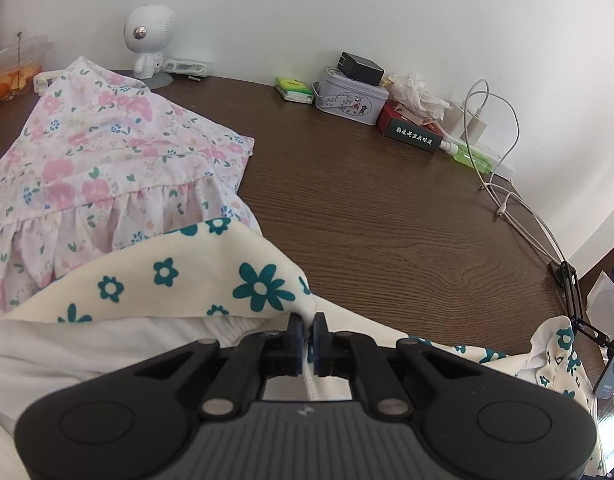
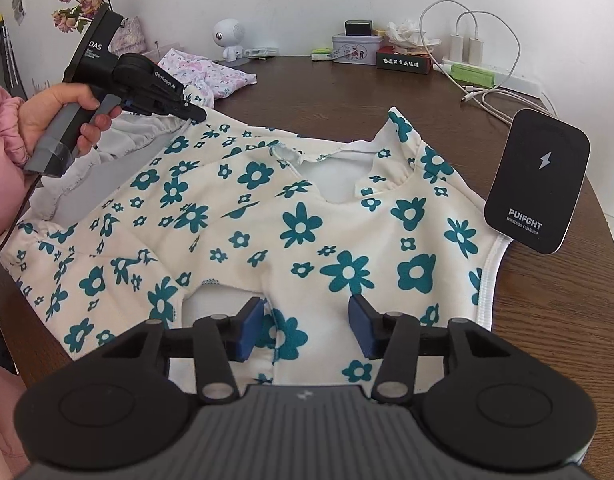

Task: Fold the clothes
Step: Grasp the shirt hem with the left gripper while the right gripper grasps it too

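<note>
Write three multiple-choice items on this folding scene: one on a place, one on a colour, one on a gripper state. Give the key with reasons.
1. Where does the wireless charger stand?
A. right of the cream garment
B. on the pink floral garment
C. on the tin

2. What colour are the cream garment's flowers?
A. red
B. teal
C. yellow

3. How is the left gripper?
A. open above the table
B. shut on the cream garment
C. shut on a cable

Key: 1 A, it stands by the garment's right edge. 2 B, the print is teal on cream. 3 B, its pads pinch a fold of the fabric, while the right gripper is open.
</note>
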`<action>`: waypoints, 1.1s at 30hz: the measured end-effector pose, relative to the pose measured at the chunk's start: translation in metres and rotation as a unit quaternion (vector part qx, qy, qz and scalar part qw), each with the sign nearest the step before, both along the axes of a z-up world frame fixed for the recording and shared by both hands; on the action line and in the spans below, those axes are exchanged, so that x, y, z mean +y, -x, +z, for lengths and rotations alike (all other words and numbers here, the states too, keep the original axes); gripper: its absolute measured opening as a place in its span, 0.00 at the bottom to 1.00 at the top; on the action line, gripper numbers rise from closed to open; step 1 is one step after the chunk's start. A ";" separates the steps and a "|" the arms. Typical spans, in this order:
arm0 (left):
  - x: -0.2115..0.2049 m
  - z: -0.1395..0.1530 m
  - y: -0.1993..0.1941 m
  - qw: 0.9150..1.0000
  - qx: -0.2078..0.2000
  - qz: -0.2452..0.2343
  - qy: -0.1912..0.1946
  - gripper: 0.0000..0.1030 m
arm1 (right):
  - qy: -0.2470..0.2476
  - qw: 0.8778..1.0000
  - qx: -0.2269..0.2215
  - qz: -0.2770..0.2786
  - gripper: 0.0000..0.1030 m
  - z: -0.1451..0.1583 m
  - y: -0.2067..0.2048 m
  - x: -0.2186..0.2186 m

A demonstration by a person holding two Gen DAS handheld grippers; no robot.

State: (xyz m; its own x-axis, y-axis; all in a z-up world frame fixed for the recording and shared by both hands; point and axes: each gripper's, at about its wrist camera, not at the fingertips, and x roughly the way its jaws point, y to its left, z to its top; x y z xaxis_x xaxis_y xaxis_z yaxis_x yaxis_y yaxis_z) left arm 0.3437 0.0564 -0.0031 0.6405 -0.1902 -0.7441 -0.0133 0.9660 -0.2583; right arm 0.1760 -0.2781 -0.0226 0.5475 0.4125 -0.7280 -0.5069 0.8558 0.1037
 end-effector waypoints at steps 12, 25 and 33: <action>0.001 -0.007 -0.003 1.000 -0.002 -0.003 -0.001 0.03 | -0.006 0.999 -0.010 0.030 0.47 0.023 -0.008 0.004; 0.009 -0.010 -0.004 1.000 -0.003 -0.007 0.025 0.03 | -0.050 0.994 0.095 0.020 0.52 0.009 -0.147 0.081; 0.016 -0.012 -0.005 0.999 -0.003 -0.005 0.044 0.03 | -0.125 0.983 0.128 -0.043 0.02 0.001 -0.162 0.063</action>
State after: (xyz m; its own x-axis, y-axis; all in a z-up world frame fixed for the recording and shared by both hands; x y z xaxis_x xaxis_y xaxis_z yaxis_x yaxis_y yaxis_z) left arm 0.3491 0.0726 -0.0154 0.6422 -0.2623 -0.7203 -0.0012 0.9393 -0.3432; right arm 0.3379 -0.2152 -0.0217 0.4005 0.5558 -0.7284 -0.3644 0.8261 0.4300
